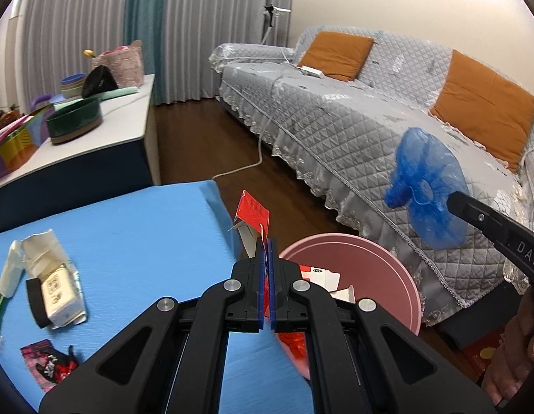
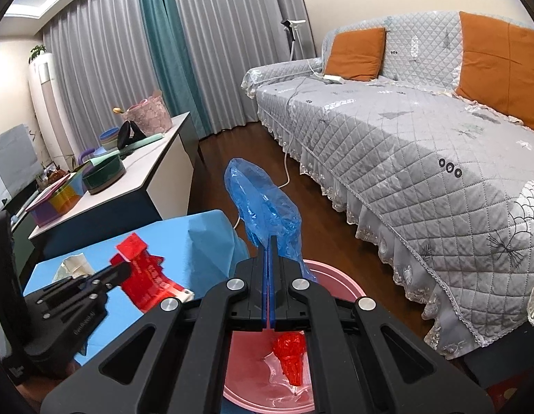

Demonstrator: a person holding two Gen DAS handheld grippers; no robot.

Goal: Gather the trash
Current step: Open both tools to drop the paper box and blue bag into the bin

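Item 1: left hand-held gripper, jaws pressed together, pinching a red carton that juts past the fingertips. It is held over the near edge of the pink bin, beside the blue worktop.

Item 2: right hand-held gripper, jaws pressed together, pinching a blue plastic bag that stands up from the tips. It is held above the pink bin, which sits on the floor between worktop and sofa.

Item 3: bin contents: red wrapper, white card scraps.

Item 4: still on the worktop: 1 torn white packet, 1 dark printed wrapper.

Step in hand, judged: carry-and-drop, 2 pieces at once.

Next move calls for: centring each piece over the bin mouth, then spreading the jaws; the bag is light and may drift or cling to the pads. Then back to item 4.
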